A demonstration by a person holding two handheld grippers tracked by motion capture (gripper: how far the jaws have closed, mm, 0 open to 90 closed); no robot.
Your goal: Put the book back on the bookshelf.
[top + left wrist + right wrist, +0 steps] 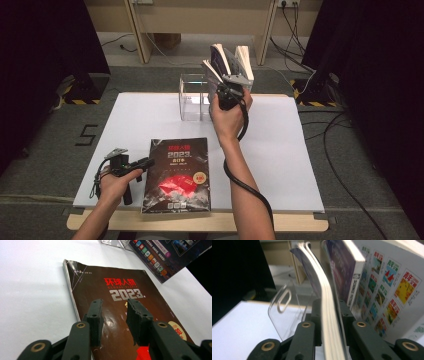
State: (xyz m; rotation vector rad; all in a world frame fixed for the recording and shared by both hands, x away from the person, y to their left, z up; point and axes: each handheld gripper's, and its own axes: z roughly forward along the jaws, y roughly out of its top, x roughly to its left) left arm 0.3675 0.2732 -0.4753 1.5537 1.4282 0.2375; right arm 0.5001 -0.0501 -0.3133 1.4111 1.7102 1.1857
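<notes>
Even light from overhead falls on the white tabletop (280, 150), which reads bright, nearly washed out, in the high view; the curtains (45, 60) at either side of it sink into flat black with no detail. Shadows on the tabletop are faint and soft. The high view is slightly soft all over. In the left gripper view the magazine (120, 302) has a glossy cover that throws pale glare near its top corner and around the jaws; its title is sharp, while the jaws themselves are a little blurred. In the right gripper view the pages (329, 315) between the jaws are out of focus, the clear stand (284, 312) beside them catches thin highlights on its edges, and the left side is dark.
</notes>
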